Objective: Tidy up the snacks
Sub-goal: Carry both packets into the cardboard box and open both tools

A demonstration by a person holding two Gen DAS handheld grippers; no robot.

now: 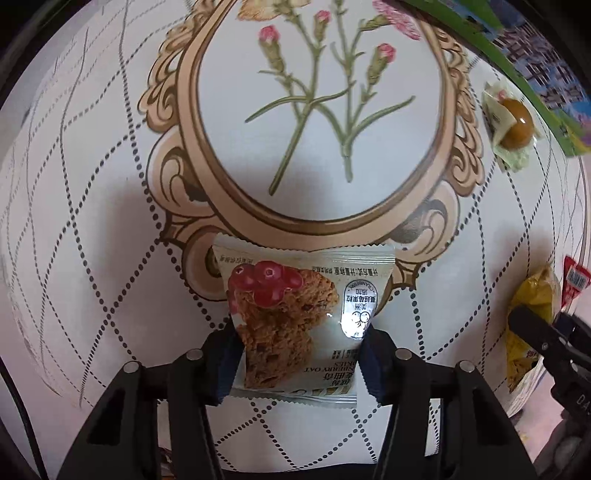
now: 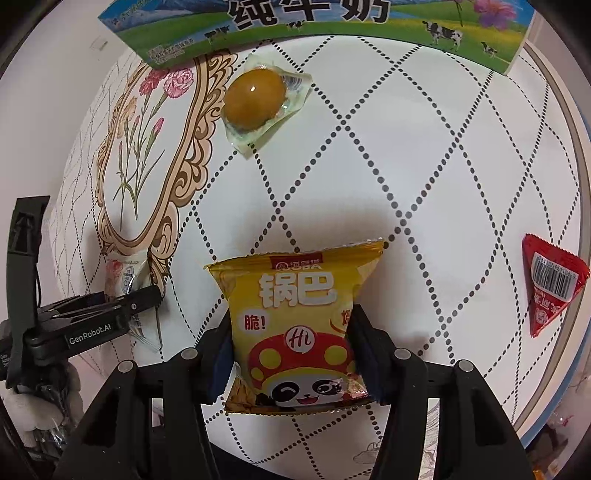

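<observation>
The left hand-held gripper (image 1: 301,363) points straight down and is clamped on a cranberry oat cookie packet (image 1: 295,321), its two dark pads pressing the packet's long edges so the wrapper pinches in between them. The right hand-held gripper (image 2: 291,363) is likewise closed around a yellow snack bag (image 2: 299,328) printed with a cartoon panda, the jaws squeezing the bag's lower sides while its crimped top stands free above them. Both jaws are only partly parted, as wide as the packs they grip.

Under both lies the round tabletop (image 2: 424,155), covered in a white cloth with dotted diamond lines and an ornate gold frame (image 1: 317,122) holding painted carnations. At the far edge sits a green milk carton box (image 2: 332,33) with cows on it. Near it, on the cloth, rests a vacuum-packed brown egg (image 2: 256,99). Off to the right, well apart from the yellow bag, lies a small red triangular sachet (image 2: 552,288) showing a barcode.
</observation>
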